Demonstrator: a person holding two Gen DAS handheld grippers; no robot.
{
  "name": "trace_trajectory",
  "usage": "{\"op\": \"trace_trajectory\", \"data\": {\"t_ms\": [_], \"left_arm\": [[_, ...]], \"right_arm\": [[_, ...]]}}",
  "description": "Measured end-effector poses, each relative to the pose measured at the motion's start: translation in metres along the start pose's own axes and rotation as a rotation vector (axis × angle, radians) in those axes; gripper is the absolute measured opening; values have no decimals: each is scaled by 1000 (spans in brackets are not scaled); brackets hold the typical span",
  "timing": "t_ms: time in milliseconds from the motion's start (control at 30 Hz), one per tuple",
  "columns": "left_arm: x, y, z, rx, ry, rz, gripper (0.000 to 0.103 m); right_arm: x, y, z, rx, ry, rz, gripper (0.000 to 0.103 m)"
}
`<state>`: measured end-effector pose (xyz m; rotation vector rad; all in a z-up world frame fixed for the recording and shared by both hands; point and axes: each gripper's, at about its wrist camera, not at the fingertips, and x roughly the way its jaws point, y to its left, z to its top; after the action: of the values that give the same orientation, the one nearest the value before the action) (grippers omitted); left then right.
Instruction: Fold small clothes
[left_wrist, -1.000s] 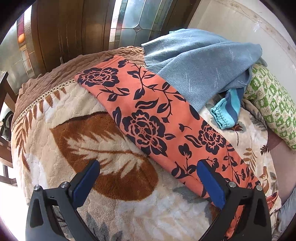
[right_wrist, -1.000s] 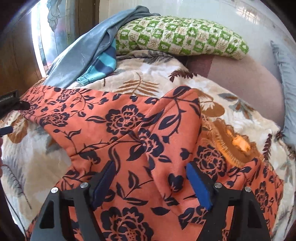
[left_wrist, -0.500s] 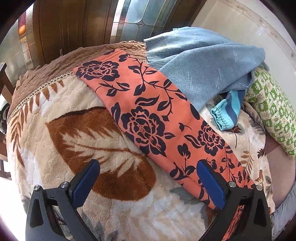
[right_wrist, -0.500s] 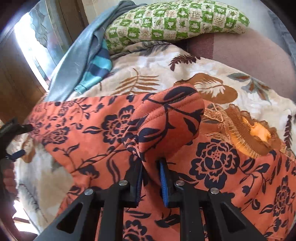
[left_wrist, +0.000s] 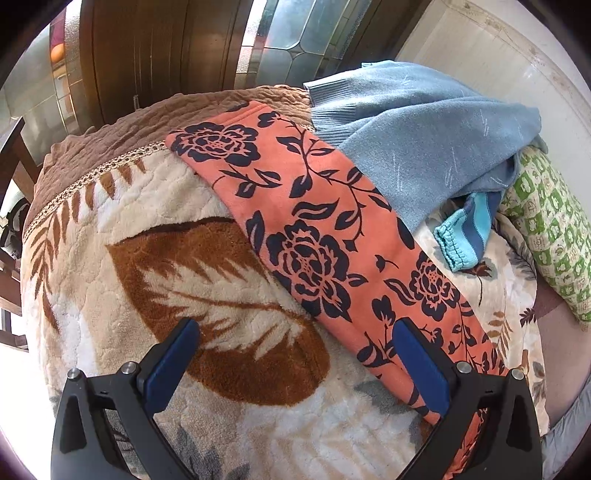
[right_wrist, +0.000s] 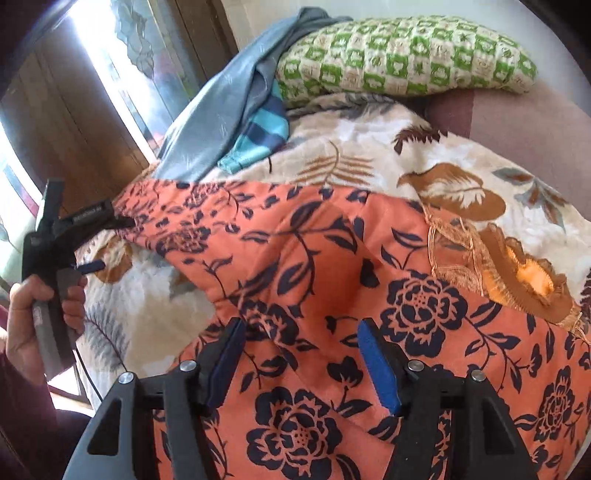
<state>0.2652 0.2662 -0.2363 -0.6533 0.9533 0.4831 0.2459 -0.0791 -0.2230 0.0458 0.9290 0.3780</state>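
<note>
While both jaws stand apart, the right hand-held gripper (right_wrist: 301, 363) hovers over orange floral trousers (right_wrist: 332, 295) filling the lower frame; the left hand-held gripper (left_wrist: 295, 363), gaping, perhaps brushes their leg on the leaf-patterned blanket (left_wrist: 155, 280).

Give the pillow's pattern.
Green and cream checks on the pillow, clearest in the right wrist view.

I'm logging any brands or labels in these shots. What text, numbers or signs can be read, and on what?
Nothing legible in either view.
Left gripper, seen from the right wrist: a small pale label on its black body, too blurred to read.
Green pillow: checked pattern with small motifs, not readable as words.
Orange trousers: floral print only, no text.
</note>
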Motion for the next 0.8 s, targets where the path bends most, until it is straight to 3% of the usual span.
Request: {"op": "trace_trajectory", "data": {"t_ms": [100, 133, 200, 233, 267, 367, 433, 500, 600, 700, 800], "left_arm": [[-5, 15, 6, -47, -25, 16, 103], [-6, 20, 8, -65, -30, 21, 103], [-5, 34, 14, -102, -31, 32, 103], [-4, 40, 17, -120, -28, 36, 103], [-2, 48, 21, -137, -22, 40, 103], [5, 66, 34, -188, -8, 50, 103], [6, 76, 41, -217, -22, 40, 103], [6, 81, 46, -236, -28, 9, 103], [5, 85, 50, -258, -34, -43, 103], [3, 93, 59, -320, -61, -190, 103], [-5, 101, 67, -349, -108, -288, 103]], "right_arm": [[15, -1, 16, 79, -52, -38, 63], [29, 1, 19, 90, -31, -66, 60], [72, 3, 19, 71, 101, -132, 47], [90, 3, 16, 62, 153, -159, 45], [89, 6, 16, 57, 110, -166, 45], [74, 1, 22, 135, 108, -95, 47], [51, -4, 19, 154, 33, -44, 49], [29, -5, 14, 135, -31, -53, 58], [1, -7, -2, 121, -93, -46, 59], [-11, -10, -24, 147, -105, 26, 59], [-13, -10, -45, 165, -89, 92, 59]]}}
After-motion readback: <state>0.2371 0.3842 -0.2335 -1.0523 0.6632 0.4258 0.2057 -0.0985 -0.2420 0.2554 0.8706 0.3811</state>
